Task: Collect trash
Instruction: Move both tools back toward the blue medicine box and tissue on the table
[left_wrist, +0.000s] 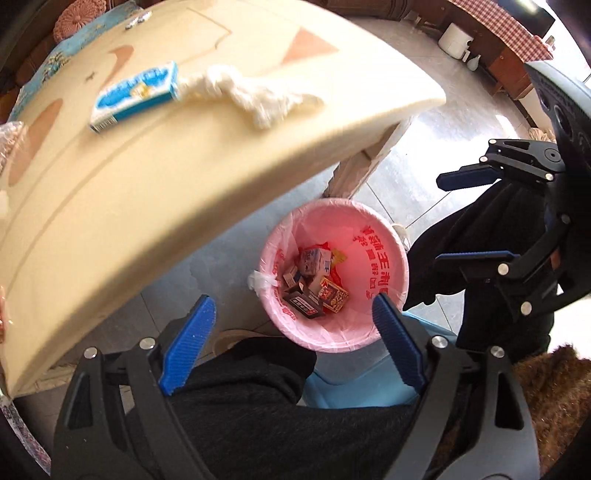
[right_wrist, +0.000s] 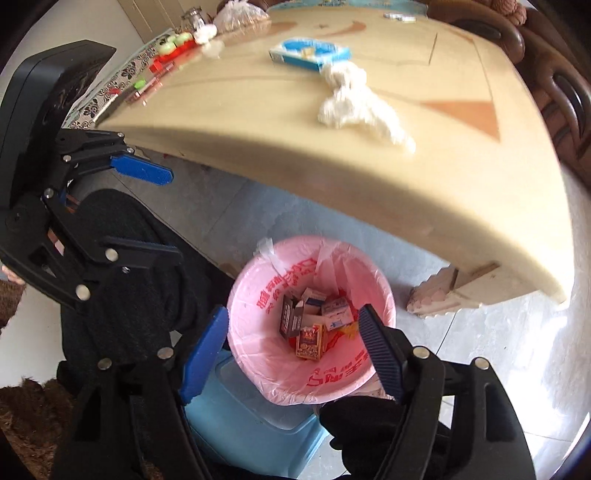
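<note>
A bin lined with a pink bag (left_wrist: 332, 332) (right_wrist: 266, 369) stands on the floor by the table's corner. Several small boxes (left_wrist: 314, 284) (right_wrist: 314, 325) lie at its bottom. My left gripper (left_wrist: 293, 302) (right_wrist: 173, 216) hovers above the bin, open, with nothing between its blue pads. Beside it my right gripper (right_wrist: 293, 312) (left_wrist: 443, 219) is also open and empty over the bin. On the cream table (left_wrist: 147, 184) (right_wrist: 406, 184) lie a blue and white box (left_wrist: 136, 96) (right_wrist: 310, 53) and a crumpled white wad (left_wrist: 251, 96) (right_wrist: 354, 107).
A light blue plastic stool (left_wrist: 354, 384) (right_wrist: 251, 424) sits right next to the bin, with a person's dark-clad legs (left_wrist: 258, 406) around it. A table leg (left_wrist: 362, 170) (right_wrist: 443, 291) stands behind the bin. Small items and a bag (right_wrist: 236, 14) crowd the table's far left.
</note>
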